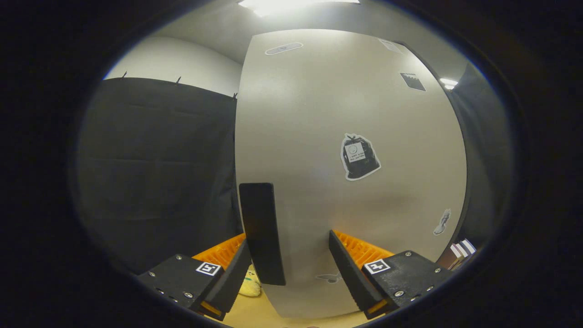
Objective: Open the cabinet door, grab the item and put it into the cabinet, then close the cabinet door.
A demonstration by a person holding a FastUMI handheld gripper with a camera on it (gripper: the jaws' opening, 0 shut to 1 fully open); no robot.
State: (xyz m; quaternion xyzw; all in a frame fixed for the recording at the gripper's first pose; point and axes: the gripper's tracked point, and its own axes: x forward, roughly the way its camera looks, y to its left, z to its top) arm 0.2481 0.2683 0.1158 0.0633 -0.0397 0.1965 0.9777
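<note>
You are facing the grey cabinet door [350, 136] mid-frame, your gripper [289, 269] spread around its dark handle [262, 232], apparently opening it; next, close and pull, with a yellowish item [251, 284] low-centre on the worktop [255, 314].

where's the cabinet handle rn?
The flat black rectangular handle stands upright near the left edge of the pale grey cabinet door, between the open tool's fingers and closest to the left finger.
</note>
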